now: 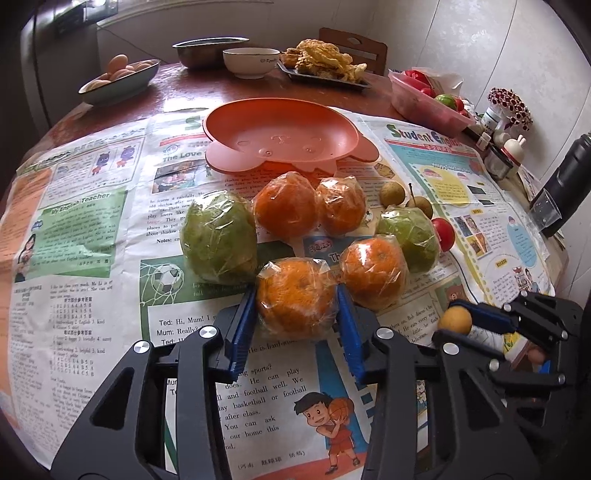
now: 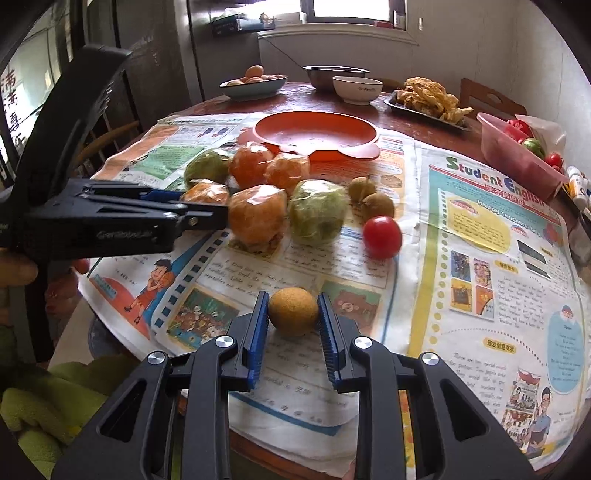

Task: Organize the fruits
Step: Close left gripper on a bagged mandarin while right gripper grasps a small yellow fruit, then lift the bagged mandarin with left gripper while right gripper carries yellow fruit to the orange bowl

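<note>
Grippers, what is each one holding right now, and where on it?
Left gripper: wrapped orange, pinched across its sides. Right gripper: small tan round fruit, also by its sides.

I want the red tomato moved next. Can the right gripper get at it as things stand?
Probably not yet: the right gripper is shut on a small yellow fruit. The path to the tomato itself looks free.

We see a round wooden table spread with newspaper in a pale-walled room. Daylight enters our view through a window behind it, and a wooden chair stands at the far side.
</note>
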A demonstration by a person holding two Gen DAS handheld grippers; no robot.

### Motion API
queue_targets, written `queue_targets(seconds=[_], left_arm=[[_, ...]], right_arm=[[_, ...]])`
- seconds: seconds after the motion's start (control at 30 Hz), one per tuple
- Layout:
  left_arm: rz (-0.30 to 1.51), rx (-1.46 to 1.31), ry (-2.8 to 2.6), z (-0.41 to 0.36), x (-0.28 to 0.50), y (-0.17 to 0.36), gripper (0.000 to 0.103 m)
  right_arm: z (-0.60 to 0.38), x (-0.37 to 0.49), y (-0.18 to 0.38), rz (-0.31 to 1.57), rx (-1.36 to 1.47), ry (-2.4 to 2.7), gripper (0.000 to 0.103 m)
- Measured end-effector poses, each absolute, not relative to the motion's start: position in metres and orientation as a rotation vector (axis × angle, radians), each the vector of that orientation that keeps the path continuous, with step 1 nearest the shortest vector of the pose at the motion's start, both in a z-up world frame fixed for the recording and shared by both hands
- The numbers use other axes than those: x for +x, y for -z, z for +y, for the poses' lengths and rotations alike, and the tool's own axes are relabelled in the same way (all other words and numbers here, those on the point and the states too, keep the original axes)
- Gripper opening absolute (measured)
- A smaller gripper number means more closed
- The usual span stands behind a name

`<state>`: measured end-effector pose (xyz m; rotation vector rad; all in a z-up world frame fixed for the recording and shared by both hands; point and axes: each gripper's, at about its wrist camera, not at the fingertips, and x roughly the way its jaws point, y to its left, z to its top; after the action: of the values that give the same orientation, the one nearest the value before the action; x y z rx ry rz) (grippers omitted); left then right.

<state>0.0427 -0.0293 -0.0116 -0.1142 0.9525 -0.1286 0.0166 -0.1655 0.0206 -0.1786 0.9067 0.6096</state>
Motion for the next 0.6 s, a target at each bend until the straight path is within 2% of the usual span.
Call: queue_targets(seconds=[0.6], left_arm=[[0.895, -0.154, 0.197, -0.019, 0.042, -0.031, 0.033]], right_arm=[[-0.186, 0.053, -0.053, 0.861, -0.087, -0.599, 0.026]])
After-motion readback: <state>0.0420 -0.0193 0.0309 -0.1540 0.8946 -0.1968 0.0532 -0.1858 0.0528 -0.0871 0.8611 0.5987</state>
